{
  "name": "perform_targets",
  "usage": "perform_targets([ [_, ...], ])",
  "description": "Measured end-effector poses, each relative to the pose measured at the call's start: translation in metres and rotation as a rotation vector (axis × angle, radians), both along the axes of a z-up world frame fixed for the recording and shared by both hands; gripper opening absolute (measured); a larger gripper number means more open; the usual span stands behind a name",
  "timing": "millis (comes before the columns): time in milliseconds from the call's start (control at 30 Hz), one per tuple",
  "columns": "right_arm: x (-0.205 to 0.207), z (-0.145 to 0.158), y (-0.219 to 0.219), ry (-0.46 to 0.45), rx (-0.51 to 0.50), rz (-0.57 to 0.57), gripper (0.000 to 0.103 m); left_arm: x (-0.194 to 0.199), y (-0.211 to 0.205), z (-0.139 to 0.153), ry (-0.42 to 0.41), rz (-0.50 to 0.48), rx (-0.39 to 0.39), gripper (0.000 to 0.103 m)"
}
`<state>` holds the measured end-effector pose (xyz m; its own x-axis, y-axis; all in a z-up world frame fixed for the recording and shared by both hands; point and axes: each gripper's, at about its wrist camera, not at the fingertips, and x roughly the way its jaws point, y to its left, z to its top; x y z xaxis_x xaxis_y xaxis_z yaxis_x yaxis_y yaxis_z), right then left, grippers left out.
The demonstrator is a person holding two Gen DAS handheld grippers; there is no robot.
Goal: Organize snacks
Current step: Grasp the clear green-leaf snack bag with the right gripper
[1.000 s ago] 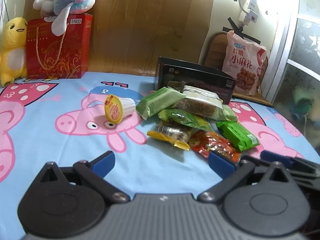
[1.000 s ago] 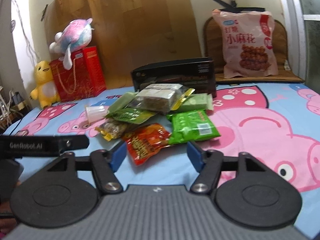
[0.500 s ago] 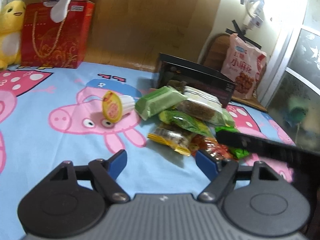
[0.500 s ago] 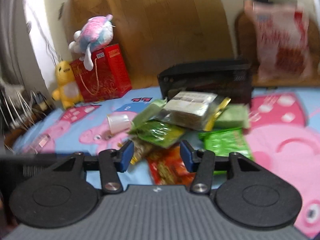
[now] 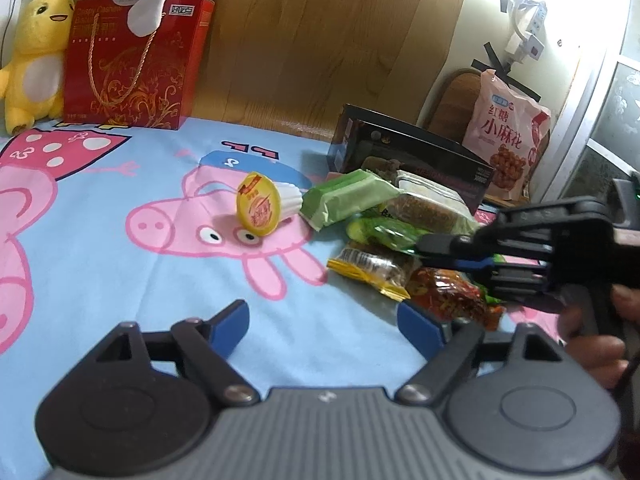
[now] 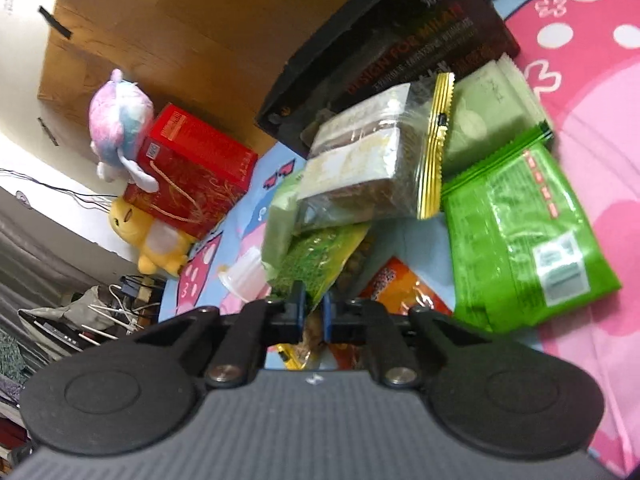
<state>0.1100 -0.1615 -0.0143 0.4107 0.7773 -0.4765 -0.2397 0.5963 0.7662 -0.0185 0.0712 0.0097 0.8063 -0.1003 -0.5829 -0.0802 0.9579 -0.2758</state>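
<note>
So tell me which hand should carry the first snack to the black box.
Right. Its fingers are shut on the dark green packet in the pile. The left gripper is opening over bare sheet, holding nothing.

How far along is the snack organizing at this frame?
Nothing looks sorted yet. The right gripper has shut on the edge of the dark green packet in the snack pile. The left gripper is opening, empty. The jelly cup and the other packets remain.

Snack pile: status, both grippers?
Right gripper shut on green packet edge. Left gripper empty, jaws opening, short of snack pile. Red packet near its right finger.
</note>
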Motion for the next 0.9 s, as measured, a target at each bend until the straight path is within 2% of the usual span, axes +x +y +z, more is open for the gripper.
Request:
perform_targets([
  [333,-0.052,0.001,-0.04,-0.127,-0.041,0.122,0.005,0.004,0.001,0.0,0.006,-0.035,-0.017,0.087],
  [500,-0.067,-0.007,-0.054,-0.197,-0.146,0.132,0.006,0.011,0.002,-0.002,0.041,-0.085,-0.078,0.09],
  [633,-0.073,-0.01,-0.054,-0.261,-0.226,0.109,0.018,0.02,-0.001,-0.002,0.075,-0.129,-0.132,0.088],
  [700,-0.077,-0.007,-0.052,-0.308,-0.259,0.124,0.037,0.022,-0.003,-0.001,0.079,-0.151,-0.149,0.086],
  [767,-0.081,-0.004,-0.049,-0.348,-0.279,0.148,0.045,0.024,-0.005,0.0,0.086,-0.178,-0.171,0.083],
  [833,-0.084,-0.004,-0.045,-0.387,-0.311,0.173,0.047,0.028,-0.009,-0.001,0.101,-0.199,-0.187,0.081],
  [900,-0.086,-0.007,-0.042,-0.415,-0.348,0.189,0.049,0.031,-0.015,-0.002,0.119,-0.222,-0.197,0.075],
])
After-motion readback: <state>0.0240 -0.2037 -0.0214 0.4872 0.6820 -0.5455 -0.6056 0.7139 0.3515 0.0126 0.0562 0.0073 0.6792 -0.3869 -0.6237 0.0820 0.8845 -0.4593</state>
